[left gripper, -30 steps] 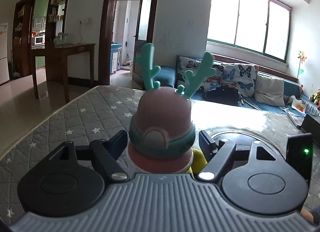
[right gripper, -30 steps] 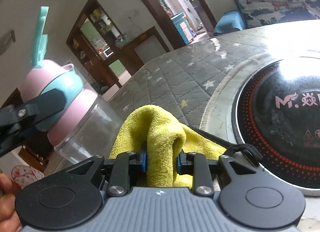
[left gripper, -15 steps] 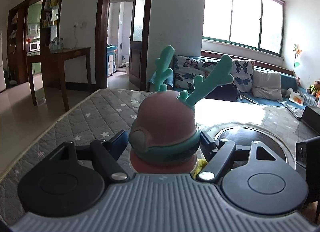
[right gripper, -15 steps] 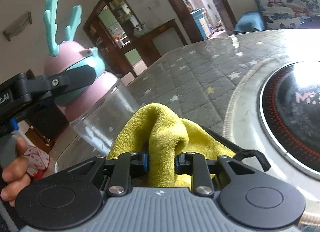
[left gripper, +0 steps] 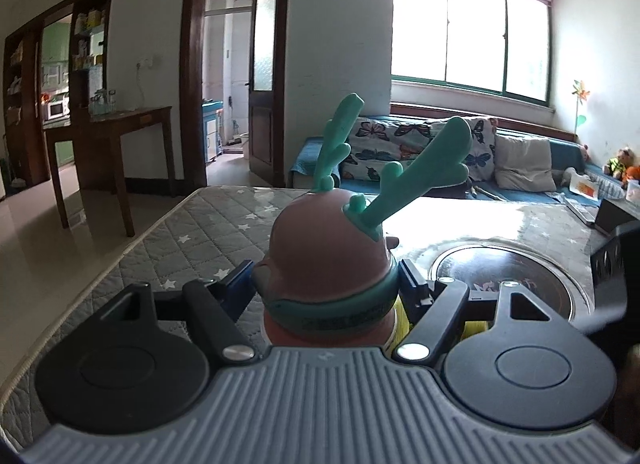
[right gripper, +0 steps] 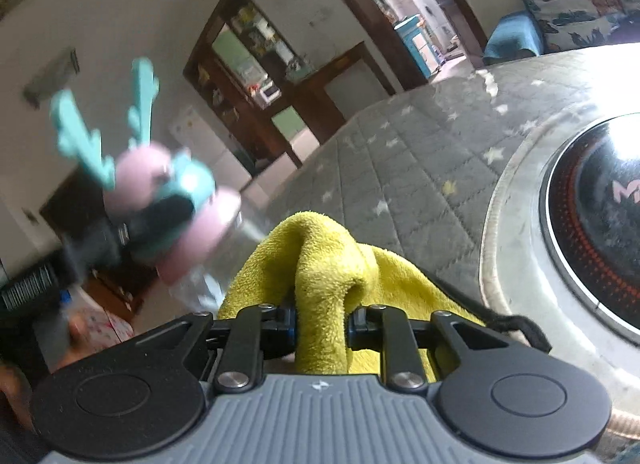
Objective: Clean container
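The clear plastic bottle with a pink domed lid, a teal band and two teal antler-shaped prongs point(left gripper: 328, 264) is held up off the grey quilted star-patterned table cover point(left gripper: 192, 232), its antlers leaning to the right in the left wrist view. In the right wrist view the bottle point(right gripper: 172, 208) is motion-blurred at the left, tilted, with its see-through body running down toward the cloth. The left gripper point(left gripper: 326, 288) clamps the lid's teal band from both sides with its blue-padded fingers point(left gripper: 240, 288); its jaws have just been closing a little further on the lid. Just beside the bottle's lower part sits the fluffy yellow microfibre cloth point(right gripper: 320, 264), pinched in a bunched fold by the right gripper point(right gripper: 322, 324), whose jaws are squeezed tight on the fabric. To the right, sunk in the table, lies a round black glass induction hob with a red dotted ring point(right gripper: 592, 216). A hand point(right gripper: 76, 344) shows blurred at the lower left.
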Demonstrator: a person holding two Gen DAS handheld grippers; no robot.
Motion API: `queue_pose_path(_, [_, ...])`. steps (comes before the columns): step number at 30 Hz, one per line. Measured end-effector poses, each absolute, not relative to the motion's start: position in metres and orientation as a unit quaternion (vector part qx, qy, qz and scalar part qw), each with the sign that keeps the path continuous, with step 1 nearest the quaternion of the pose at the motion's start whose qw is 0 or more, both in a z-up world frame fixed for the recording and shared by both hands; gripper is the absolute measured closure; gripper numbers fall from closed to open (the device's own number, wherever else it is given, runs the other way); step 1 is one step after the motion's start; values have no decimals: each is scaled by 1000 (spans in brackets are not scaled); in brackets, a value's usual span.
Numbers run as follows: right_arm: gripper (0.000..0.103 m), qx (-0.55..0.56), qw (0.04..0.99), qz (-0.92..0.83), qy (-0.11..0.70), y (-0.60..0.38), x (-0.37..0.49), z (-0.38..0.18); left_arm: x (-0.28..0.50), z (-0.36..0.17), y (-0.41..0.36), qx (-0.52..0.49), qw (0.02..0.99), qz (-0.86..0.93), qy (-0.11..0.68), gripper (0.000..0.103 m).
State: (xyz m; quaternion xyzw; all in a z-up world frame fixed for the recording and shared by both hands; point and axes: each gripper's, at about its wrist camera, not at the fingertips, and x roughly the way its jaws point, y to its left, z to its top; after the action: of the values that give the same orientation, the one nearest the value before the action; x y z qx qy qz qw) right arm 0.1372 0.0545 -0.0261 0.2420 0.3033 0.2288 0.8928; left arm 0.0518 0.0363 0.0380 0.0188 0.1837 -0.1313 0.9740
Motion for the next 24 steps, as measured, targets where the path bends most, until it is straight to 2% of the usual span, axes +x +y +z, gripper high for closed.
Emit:
queue_pose_path(13, [83, 346, 868, 281, 219, 28, 159, 29, 61, 36, 40, 32, 970, -157, 184, 29])
queue_pose_path(24, [83, 414, 827, 287, 250, 32, 198, -7, 64, 32, 41, 36, 969, -158, 185, 29])
